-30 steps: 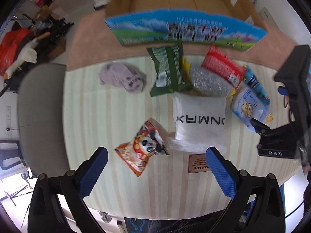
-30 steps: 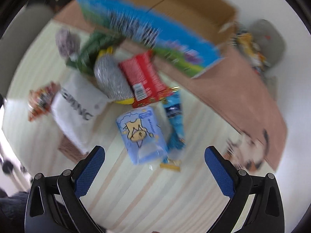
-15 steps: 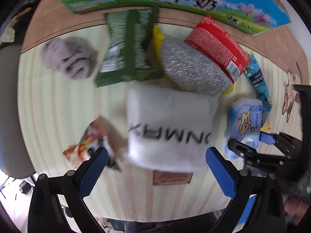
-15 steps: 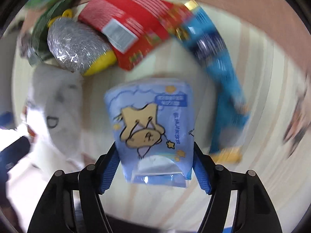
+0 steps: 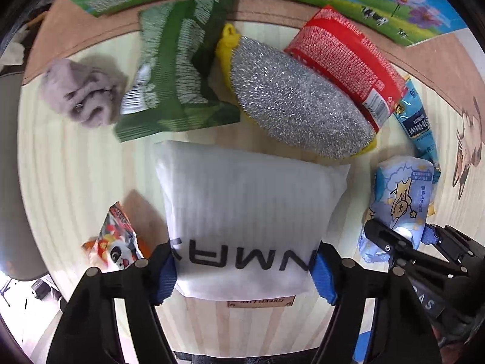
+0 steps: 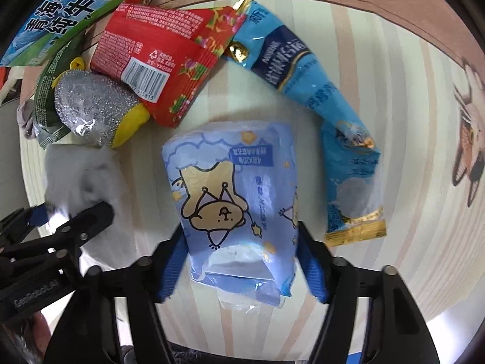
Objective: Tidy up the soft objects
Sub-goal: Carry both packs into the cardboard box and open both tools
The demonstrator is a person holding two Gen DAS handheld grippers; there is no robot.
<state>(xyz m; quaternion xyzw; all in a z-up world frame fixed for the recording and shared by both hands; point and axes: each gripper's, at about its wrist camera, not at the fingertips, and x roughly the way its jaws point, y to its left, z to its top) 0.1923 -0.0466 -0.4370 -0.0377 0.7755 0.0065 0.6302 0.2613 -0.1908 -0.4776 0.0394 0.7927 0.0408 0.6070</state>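
White pillow point(image 5: 242, 212) sits mid-table, left gripper point(image 5: 244, 268) pinching its near edge; right gripper point(image 6: 242, 265) clamps the tissue pack point(image 6: 233, 188). Squeeze both firmly, lift straight, clear the scrubber point(image 5: 300, 103).

Both views are brightly and evenly lit from overhead, with only soft, short shadows cast on the bench point(image 5: 75, 176). Strong fisheye bending and dark vignetting are seen at the edges. Motion blur is shown on the white pillow point(image 6: 88, 182) and grey cloth point(image 5: 81, 91); glare is caught on the silver scourer point(image 6: 88, 106).
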